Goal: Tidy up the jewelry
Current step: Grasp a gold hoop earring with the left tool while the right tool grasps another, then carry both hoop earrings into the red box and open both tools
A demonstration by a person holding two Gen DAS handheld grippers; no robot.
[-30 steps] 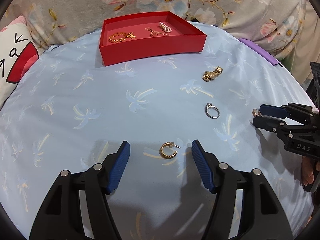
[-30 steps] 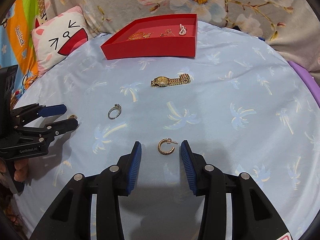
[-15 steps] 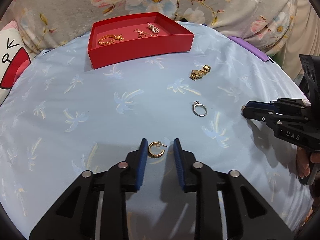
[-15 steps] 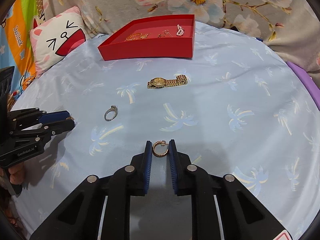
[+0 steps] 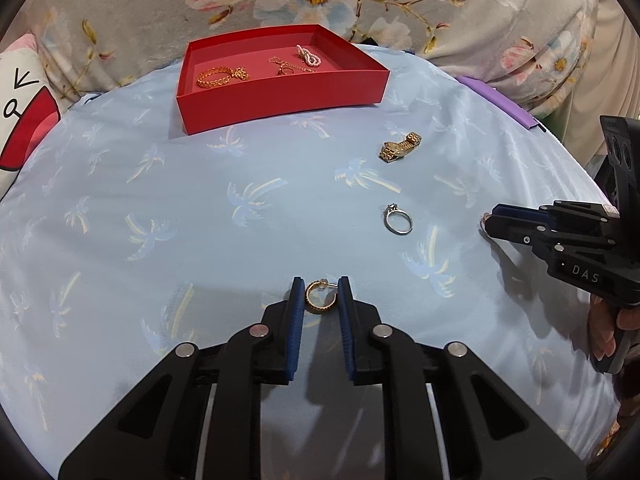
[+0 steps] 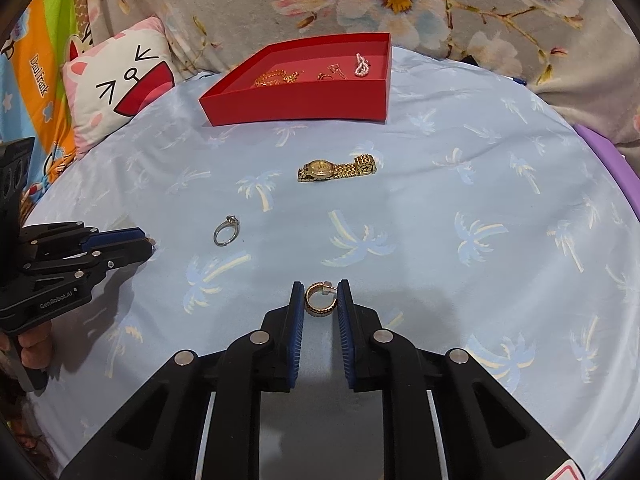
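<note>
One gold hoop earring (image 5: pixel 314 307) sits between the blue pads of the left gripper (image 5: pixel 320 284), near the front of the blue palm-print cloth (image 5: pixel 160 208). Its open gap faces up and right, with the post pointing toward the right pad. The left gripper is closed on it, pads against both sides of the hoop, fingers pointing toward the far side.

A second gold hoop earring (image 6: pixel 319 313) is pinched the same way by the right gripper (image 6: pixel 320 286), its post and backing touching the right pad.

Each tool is held level and low over the cloth, and a few fingers of the holding hand show under each handle.

Loose on the cloth are one silver ring (image 6: pixel 226 231), stone at the far side, and one gold watch (image 6: pixel 338 169), which lies lengthwise left to right.

At the far edge stands one red tray (image 6: pixel 296 106) with three pieces inside: a gold chain (image 6: pixel 276 78), a small gold piece (image 6: pixel 332 72) and a pearl piece (image 6: pixel 362 65).
</note>
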